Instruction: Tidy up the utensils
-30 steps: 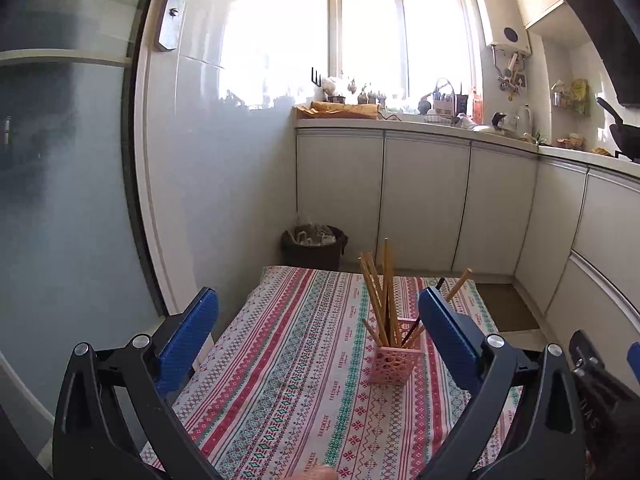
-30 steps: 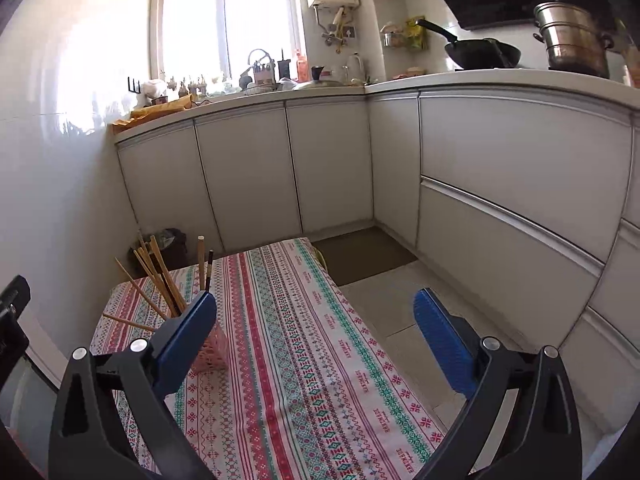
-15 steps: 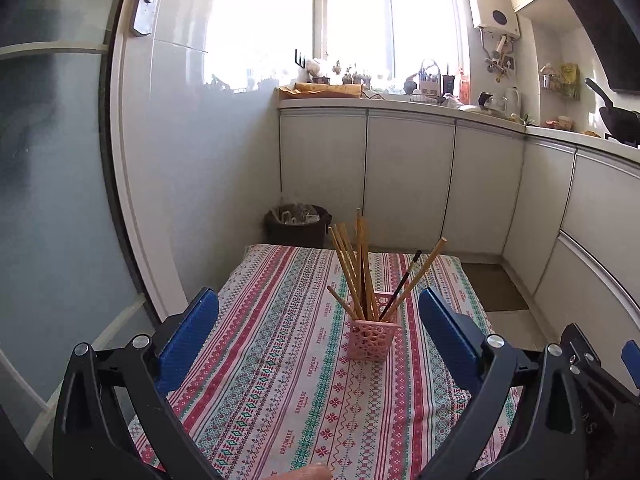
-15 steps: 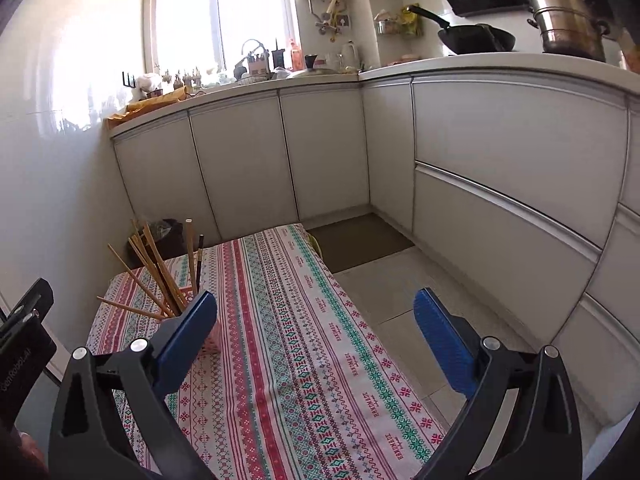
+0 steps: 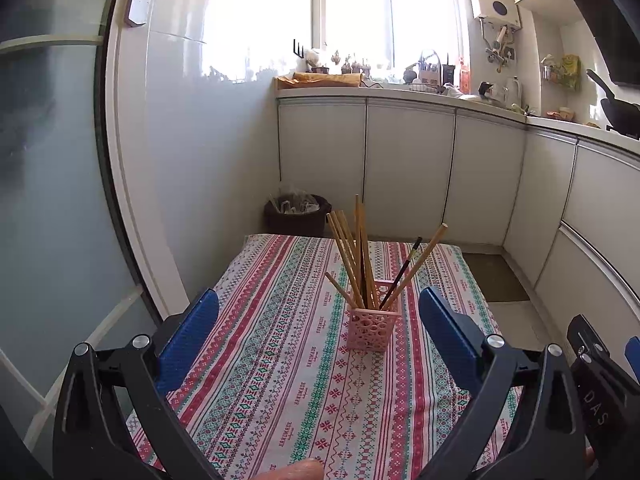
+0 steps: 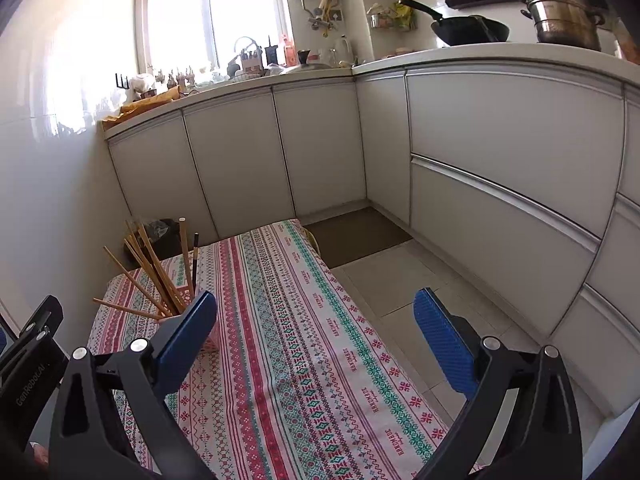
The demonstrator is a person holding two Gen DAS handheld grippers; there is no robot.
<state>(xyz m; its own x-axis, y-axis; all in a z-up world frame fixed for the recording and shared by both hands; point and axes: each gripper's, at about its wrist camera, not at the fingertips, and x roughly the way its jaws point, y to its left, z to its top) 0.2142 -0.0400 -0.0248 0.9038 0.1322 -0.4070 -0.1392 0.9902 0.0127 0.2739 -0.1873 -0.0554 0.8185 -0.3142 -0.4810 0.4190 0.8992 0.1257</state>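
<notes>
Ahead between left gripper (image 5: 320, 326) fingers, pink chopstick holder (image 5: 371, 329), both grippers wide apart, empty, right gripper (image 6: 316, 332)

Window (image 5: 384, 12): glaring with daylight at upper centre.
Cabinets (image 5: 408, 168): white, running along the back and right.
Floor (image 6: 400, 280): pale tiles showing at centre.
Wall (image 5: 208, 152): glossy, reflecting light at left.

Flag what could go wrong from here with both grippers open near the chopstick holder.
1. The pink perforated plastic holder looks light and carries tall wooden chopsticks splayed outward; a nudge from the left gripper could tip it.
2. The right gripper has one blue pad in front of the holder in its own view, so a sideways move might knock it.
3. The striped patterned tablecloth could slide if dragged.
</notes>
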